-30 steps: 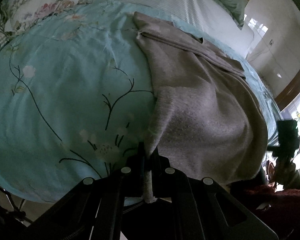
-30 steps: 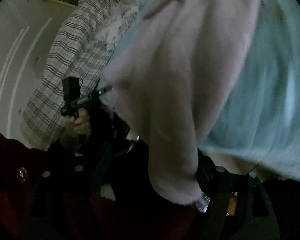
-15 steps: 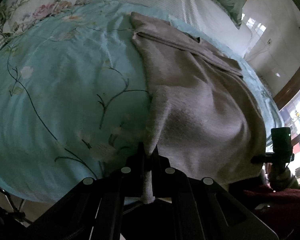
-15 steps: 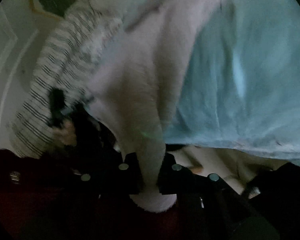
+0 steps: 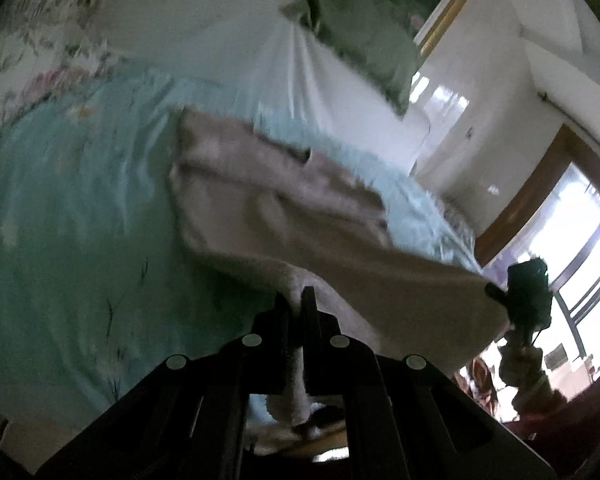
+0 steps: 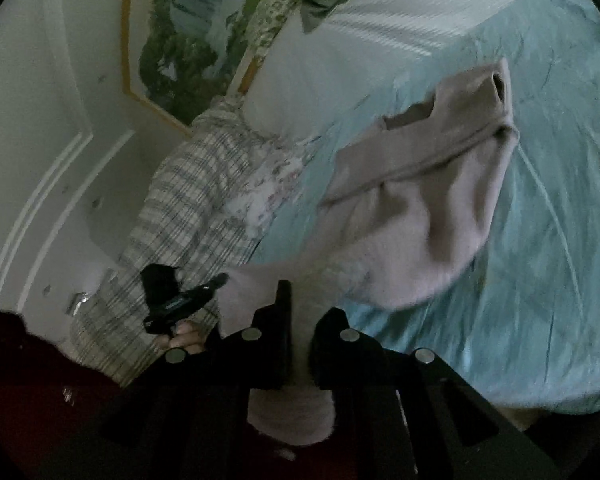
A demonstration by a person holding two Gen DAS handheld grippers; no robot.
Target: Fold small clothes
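Fuzzy beige sweater (image 5: 300, 216): near hem now lifted off the blue bed (image 5: 80, 220), where it lay a second ago. Left gripper (image 5: 296, 304) and right gripper (image 6: 300, 320), newly closed, each pinch a hem corner; the fold-over toward the collar looks ready.

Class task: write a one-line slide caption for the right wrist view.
Right gripper pinches the near edge of a beige fleece garment above the teal bedspread.

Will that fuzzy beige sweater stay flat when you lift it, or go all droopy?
Probably droopy: the sweater already sags between the left gripper and right gripper. It looks soft, likely light. Its fuzzy knit probably won't slip out.
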